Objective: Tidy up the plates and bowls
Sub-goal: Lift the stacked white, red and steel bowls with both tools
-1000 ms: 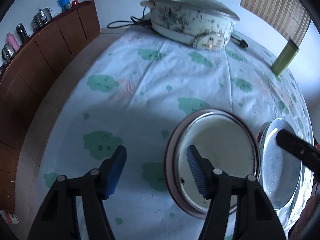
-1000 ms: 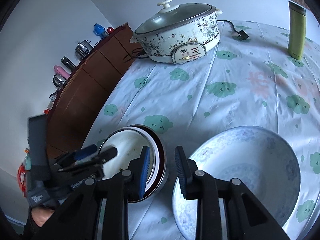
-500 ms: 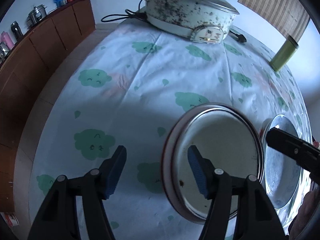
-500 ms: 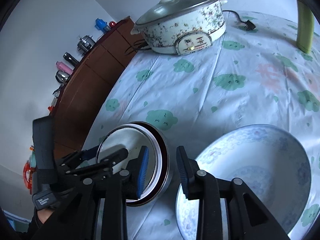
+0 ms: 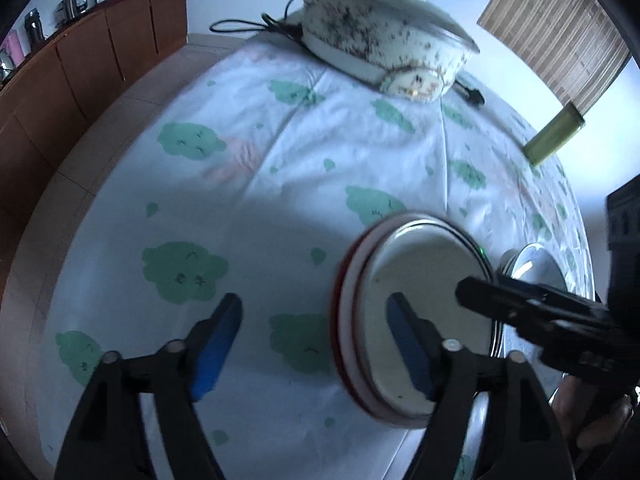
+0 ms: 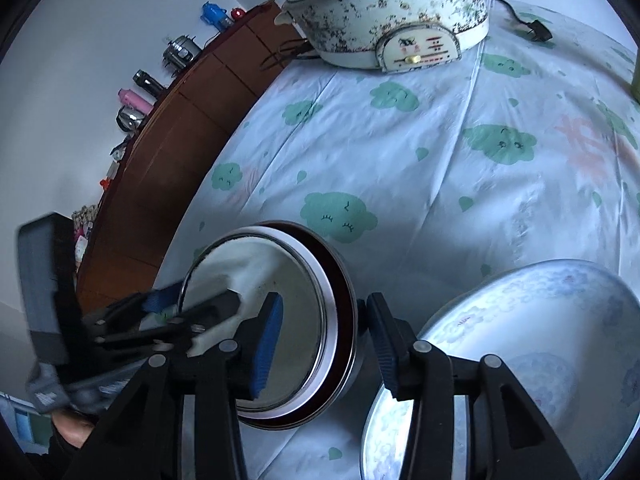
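A stack of nested bowls, dark red outside with a steel-rimmed pale bowl inside, sits on the cloud-print tablecloth. My left gripper straddles its left rim, one pad inside and one outside. Its jaws are opening and the pads are clear of the rim. My right gripper straddles the right rim of the stack. Its jaws are opening too, with gaps on both sides of the rim. A large blue-and-white patterned bowl stands just to the right, close beside the stack.
At the far side of the table stands a speckled electric pot with its cord and plug. A green tumbler stands at the right. A wooden sideboard with bottles runs along the left wall.
Both grippers' jaws have widened. The right gripper has dropped lower, and its outer finger has moved off the patterned bowl's edge to just outside the stack's right rim.
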Action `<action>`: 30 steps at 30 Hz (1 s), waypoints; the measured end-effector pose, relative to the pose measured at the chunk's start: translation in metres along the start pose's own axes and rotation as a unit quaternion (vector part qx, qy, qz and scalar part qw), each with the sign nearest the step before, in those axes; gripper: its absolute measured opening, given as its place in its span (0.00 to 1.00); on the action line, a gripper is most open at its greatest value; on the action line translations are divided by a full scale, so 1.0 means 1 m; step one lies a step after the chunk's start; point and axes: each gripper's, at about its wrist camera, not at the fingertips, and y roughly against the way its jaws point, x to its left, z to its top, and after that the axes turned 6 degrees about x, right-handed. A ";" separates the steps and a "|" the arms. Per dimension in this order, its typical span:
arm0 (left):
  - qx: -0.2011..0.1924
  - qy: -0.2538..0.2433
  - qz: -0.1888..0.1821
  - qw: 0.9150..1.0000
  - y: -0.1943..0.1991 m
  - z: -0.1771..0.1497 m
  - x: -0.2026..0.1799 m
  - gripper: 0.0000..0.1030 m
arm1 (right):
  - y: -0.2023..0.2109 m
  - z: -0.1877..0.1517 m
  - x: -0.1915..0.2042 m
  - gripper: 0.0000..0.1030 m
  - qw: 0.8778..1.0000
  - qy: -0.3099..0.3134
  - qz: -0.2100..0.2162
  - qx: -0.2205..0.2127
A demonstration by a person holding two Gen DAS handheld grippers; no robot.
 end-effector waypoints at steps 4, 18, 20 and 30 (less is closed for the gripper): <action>-0.005 -0.004 -0.003 1.000 0.003 0.001 0.004 0.85 | -0.007 0.000 0.002 0.45 1.000 0.012 -0.006 0.010; 0.072 0.047 0.004 0.996 -0.043 0.012 0.009 0.87 | -0.002 0.009 0.004 0.32 0.998 0.025 -0.036 0.049; 0.072 0.036 0.006 0.997 -0.046 0.013 0.002 0.87 | -0.001 0.010 0.006 0.32 0.997 0.028 -0.044 0.056; 0.030 0.008 0.002 1.000 -0.049 0.011 -0.009 0.89 | -0.005 0.012 0.001 0.32 0.997 0.018 -0.039 0.064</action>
